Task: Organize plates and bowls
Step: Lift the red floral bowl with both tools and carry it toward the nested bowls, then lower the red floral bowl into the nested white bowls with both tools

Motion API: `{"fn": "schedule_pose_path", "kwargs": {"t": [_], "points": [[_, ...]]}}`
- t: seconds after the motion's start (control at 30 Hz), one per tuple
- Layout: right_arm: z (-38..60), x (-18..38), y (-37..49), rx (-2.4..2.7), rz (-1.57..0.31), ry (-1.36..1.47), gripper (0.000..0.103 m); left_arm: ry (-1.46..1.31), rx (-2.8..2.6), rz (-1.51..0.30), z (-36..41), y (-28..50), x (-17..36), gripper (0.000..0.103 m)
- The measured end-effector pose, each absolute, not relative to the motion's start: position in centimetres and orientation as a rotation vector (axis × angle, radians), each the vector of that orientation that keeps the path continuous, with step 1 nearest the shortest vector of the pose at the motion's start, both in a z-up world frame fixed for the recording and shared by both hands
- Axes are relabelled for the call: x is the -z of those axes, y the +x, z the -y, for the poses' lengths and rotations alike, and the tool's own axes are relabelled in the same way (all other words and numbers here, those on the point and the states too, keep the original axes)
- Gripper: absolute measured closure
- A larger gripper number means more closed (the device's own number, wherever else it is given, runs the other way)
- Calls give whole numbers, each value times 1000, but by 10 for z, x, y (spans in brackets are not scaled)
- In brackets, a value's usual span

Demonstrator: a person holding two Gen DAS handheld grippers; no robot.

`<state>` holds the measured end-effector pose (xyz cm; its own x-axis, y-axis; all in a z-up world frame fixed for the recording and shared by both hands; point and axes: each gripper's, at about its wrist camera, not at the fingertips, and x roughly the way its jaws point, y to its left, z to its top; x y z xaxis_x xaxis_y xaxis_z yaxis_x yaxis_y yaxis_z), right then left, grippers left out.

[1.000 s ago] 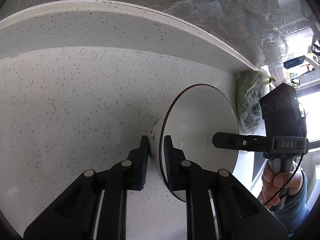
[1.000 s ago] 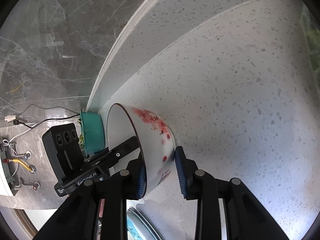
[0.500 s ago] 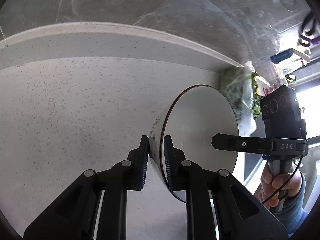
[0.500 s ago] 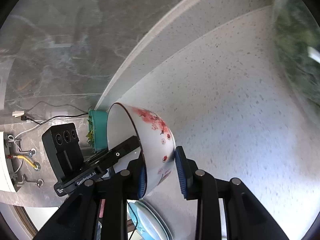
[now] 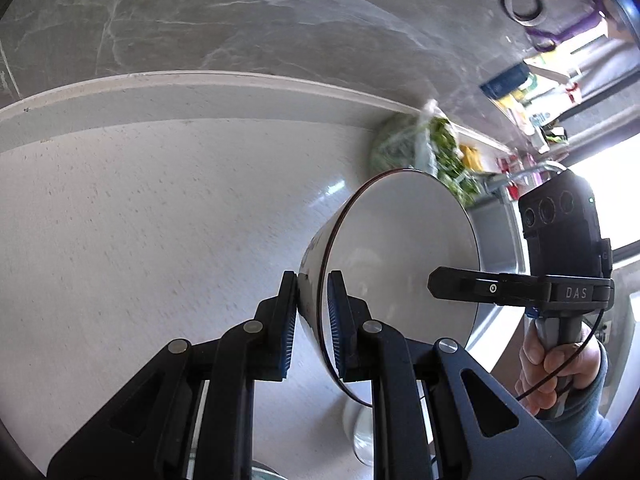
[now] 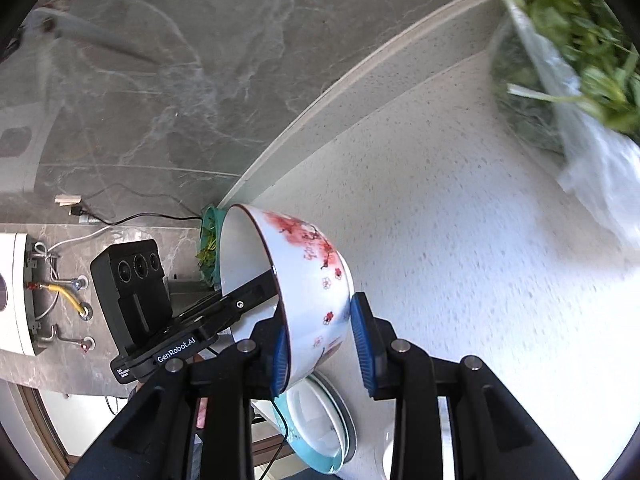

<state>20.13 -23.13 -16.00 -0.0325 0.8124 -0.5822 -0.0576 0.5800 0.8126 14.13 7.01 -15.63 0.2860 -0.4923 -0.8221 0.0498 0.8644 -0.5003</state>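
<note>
A white bowl with red blossom print [image 6: 308,276] is held in the air, tilted on its side, by both grippers. My left gripper [image 5: 312,320] is shut on its rim, one pad inside and one outside; the bowl's white inside [image 5: 404,256] faces right. My right gripper [image 6: 322,346] has its jaws around the opposite rim, the left pad against the inside; the right pad stands slightly off the outer wall. Below the bowl a stack of plates [image 6: 320,420], white on light blue, sits on the speckled counter [image 6: 460,240].
A plastic bag of leafy greens [image 6: 568,48] lies on the counter at the right, also in the left wrist view [image 5: 424,152]. A teal bowl of greens [image 6: 210,244] stands by the grey marble wall [image 6: 160,80]. A glass [image 5: 362,436] stands below the bowl.
Both grippers have lifted the bowl higher and farther from the counter. The plate stack and the bag of greens have come into view.
</note>
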Motion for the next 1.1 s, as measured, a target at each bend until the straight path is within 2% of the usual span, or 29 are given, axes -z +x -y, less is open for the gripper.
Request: {"fn": "schedule_pose_path", "kwargs": {"t": [0.33,1.1], "points": [[278,159,143,-750,-1429,728,71,-401,436,-1269,-17,76,152,90],[341,192,47,-646,-1472,707,69,-330,454,-1390,58,-23,212,90]]}}
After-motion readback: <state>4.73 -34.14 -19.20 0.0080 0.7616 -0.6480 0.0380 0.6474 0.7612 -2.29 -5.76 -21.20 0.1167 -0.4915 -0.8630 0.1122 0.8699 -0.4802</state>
